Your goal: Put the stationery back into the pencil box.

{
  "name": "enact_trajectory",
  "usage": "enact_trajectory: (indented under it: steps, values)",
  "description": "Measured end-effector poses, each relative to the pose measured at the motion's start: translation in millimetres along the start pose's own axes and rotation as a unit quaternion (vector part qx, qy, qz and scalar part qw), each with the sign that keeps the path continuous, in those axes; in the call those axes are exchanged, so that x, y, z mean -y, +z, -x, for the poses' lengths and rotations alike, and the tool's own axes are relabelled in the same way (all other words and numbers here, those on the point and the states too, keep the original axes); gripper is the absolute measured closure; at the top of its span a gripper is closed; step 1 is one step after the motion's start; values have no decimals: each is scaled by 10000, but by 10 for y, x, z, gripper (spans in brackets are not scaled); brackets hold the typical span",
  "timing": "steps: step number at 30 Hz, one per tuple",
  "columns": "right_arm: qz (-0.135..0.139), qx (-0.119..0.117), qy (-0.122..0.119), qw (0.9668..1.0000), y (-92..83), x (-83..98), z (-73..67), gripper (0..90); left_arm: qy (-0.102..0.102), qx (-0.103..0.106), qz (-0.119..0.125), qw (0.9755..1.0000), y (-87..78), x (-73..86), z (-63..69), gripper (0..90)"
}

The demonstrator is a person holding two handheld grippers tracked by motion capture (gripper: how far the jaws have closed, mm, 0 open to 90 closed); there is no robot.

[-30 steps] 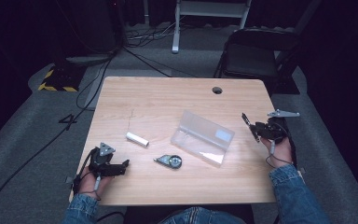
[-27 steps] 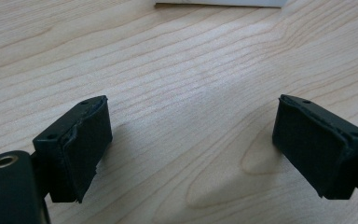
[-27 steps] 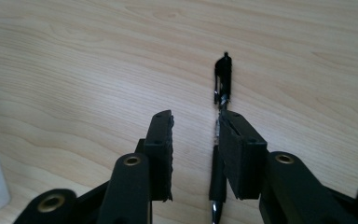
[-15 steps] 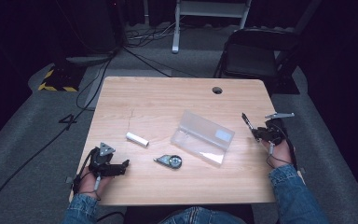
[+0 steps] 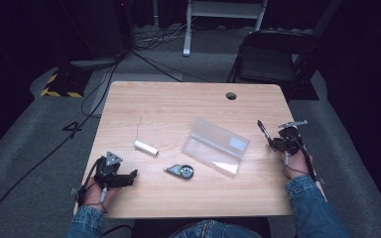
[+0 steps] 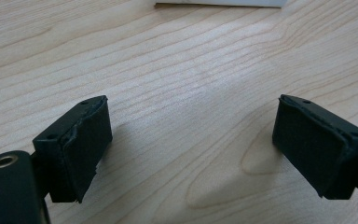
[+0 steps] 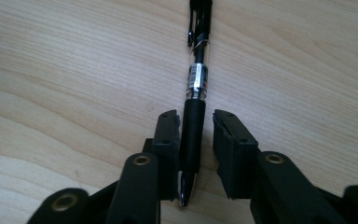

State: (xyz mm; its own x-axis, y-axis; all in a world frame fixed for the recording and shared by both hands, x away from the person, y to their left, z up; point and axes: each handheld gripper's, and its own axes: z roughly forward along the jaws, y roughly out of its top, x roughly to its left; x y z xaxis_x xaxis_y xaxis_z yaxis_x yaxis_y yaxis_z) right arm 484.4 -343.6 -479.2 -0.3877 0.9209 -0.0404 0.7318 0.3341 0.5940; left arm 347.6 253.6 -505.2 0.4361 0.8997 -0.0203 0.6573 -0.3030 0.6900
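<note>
Since the earlier frames my right tool [image 5: 267,140] has come down a little toward the bench [image 5: 178,104] and its jaws have just been closing around the black pen [image 7: 196,79]. In the right gripper view the pen's rubber grip lies between the 2 pads: the left pad looks to be against it, while a narrow gap shows beside the right pad, so I am not yet clamped on it. The pen lies on the wood near the bench's right edge, just right of the clear plastic case [image 5: 216,146], its tip toward me.

My left tool [image 5: 124,177] rests at the near left of the bench, jaws spread wide with bare wood between them. A white tube [image 5: 146,148] and a correction-tape dispenser [image 5: 181,171] lie between my hands.
</note>
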Motion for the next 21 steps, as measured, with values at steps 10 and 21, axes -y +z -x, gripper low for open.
enact_trajectory:
  steps: [10, 21]
  values:
    - [-11, -26, -29, 10000, 13, -4, -8, 797, 0, 0, 0, 10000, 0, 0, 0, 121]
    - [116, -100, 136, 9998, -38, -9, 40, 806, -1, 1, 0, 10000, 0, 0, 0, 121]
